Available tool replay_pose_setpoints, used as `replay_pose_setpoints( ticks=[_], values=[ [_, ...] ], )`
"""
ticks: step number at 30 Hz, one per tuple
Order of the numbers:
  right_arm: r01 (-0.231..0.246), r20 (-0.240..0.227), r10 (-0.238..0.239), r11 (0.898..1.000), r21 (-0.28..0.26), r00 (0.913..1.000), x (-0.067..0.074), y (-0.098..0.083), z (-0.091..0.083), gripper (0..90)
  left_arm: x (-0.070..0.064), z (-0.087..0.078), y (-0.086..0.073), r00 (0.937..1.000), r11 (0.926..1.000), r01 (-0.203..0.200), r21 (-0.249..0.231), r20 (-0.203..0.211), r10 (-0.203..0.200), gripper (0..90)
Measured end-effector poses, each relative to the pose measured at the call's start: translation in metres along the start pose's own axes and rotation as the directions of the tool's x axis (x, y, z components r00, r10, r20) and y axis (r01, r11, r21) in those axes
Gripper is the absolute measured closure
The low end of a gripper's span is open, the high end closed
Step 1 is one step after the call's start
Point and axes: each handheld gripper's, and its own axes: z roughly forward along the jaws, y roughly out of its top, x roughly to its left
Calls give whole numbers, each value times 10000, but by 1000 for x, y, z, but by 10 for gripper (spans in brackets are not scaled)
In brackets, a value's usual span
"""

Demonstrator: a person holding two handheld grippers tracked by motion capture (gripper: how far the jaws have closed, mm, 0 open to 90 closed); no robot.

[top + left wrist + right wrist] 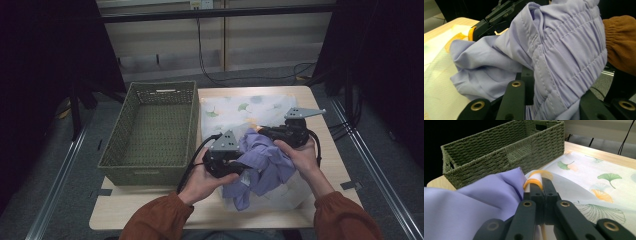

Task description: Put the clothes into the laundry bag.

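Both grippers grasp a lilac garment over the patterned cloth, right of the woven basket.

The lilac garment (pixel 262 165) lies bunched on the near half of the leaf-printed cloth (pixel 235 107), which covers the right part of the table (pixel 325 150). The left gripper (pixel 239 167) is clenched on the garment's gathered elastic band, which drapes over its jaws in the left gripper view (pixel 564 57). The right gripper (pixel 260 131) has its jaws pressed together on a fold of the fabric at the garment's far edge (pixel 534 182). The green basket (pixel 125 145) stands just left of the cloth, its right wall near the left gripper, its inside open. Bare cloth stretches beyond the garment to the table's far edge; a narrow strip of wood runs along the right edge.
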Motion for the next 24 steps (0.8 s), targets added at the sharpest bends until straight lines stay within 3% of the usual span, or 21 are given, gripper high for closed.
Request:
replay_pose_setpoints(
  ticks=[8,12,16,18,21,24],
  values=[
    [-47,6,47,10000,-27,10000,-1,1,-1,895,4,11,-2,9999,9999,106,96,9,-106,765],
    [4,-14,-4,10000,31,10000,0,1,-2,895,3,18,-6,9999,9992,92,389,-58,-90,765],
    [-21,-10,21,10000,19,10000,0,1,-2,895,-10,17,0,9988,9990,-304,321,395,292,766],
    [-36,-18,36,10000,-20,10000,-1,1,-2,895,-17,15,1,9971,9992,-287,265,713,268,765],
    [-19,-36,19,10000,-27,10000,-1,1,-2,895,-20,17,0,9968,9982,-436,401,683,408,765],
    [11,-30,-11,10000,2,10000,1,1,-1,895,-13,23,-5,9981,9980,-293,558,564,262,765]
  ],
)
